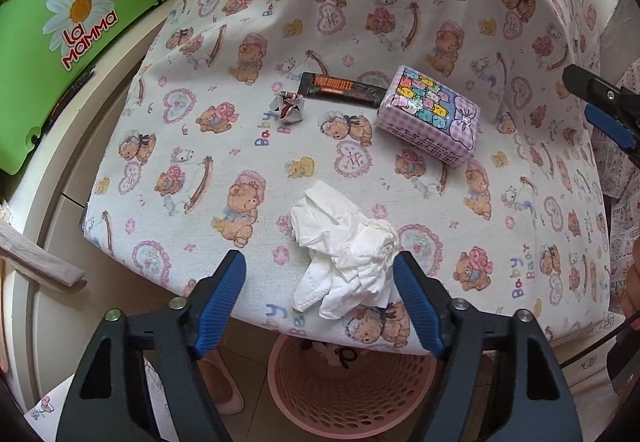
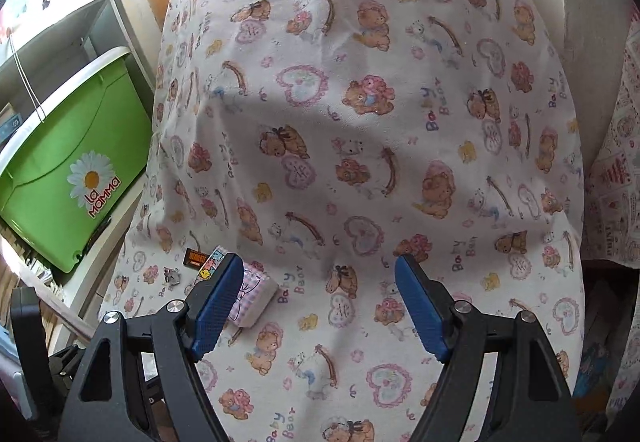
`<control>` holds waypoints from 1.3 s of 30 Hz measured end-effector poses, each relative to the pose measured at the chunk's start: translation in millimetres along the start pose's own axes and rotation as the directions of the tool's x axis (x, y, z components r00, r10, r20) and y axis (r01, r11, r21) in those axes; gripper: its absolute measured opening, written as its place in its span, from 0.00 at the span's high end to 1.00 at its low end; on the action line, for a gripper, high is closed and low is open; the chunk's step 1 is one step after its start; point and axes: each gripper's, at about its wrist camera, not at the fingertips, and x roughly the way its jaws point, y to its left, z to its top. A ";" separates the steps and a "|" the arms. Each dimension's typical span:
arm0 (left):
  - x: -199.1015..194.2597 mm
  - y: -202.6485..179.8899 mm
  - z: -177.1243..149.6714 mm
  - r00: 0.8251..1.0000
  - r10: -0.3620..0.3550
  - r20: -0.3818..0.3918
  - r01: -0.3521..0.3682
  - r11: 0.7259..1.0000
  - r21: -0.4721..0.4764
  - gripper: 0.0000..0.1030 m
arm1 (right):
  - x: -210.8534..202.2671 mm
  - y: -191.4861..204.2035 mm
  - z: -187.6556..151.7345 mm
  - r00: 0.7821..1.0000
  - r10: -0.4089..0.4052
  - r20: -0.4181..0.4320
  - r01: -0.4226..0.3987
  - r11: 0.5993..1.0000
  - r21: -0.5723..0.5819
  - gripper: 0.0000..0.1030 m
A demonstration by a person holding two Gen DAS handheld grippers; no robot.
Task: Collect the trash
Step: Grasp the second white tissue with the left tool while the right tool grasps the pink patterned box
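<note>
A crumpled white tissue (image 1: 347, 252) is lying at the tablecloth's (image 1: 500, 201) near edge, stretching toward 12 o'clock between the left gripper's (image 1: 320, 300) wide-open jaws; the right gripper (image 2: 320, 308), also gaping empty, is hovering farther off.

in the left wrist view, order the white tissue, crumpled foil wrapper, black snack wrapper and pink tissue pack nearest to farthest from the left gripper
From the left gripper:
1. White tissue, between the open fingers at the near table edge.
2. Crumpled foil wrapper, mid-table, to the left.
3. Pink tissue pack, mid-table, to the right; too close to call against the foil wrapper.
4. Black snack wrapper, just behind those two.
</note>
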 end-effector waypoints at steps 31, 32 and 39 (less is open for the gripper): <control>-25.8 47.5 26.3 0.997 -0.029 0.073 0.041 0.986 -0.161 0.94 | 55.1 27.6 12.3 0.995 0.087 -0.048 -0.087 0.996 0.006 0.22; -26.7 47.1 26.7 0.997 -0.042 0.070 0.053 0.986 -0.161 0.94 | 59.6 26.6 12.7 0.993 0.105 -0.058 -0.103 0.994 0.028 0.22; -37.1 40.0 24.8 0.994 -0.023 0.106 0.036 0.992 -0.119 0.93 | 91.1 25.4 7.6 0.967 0.224 -0.119 -0.204 0.966 0.156 0.46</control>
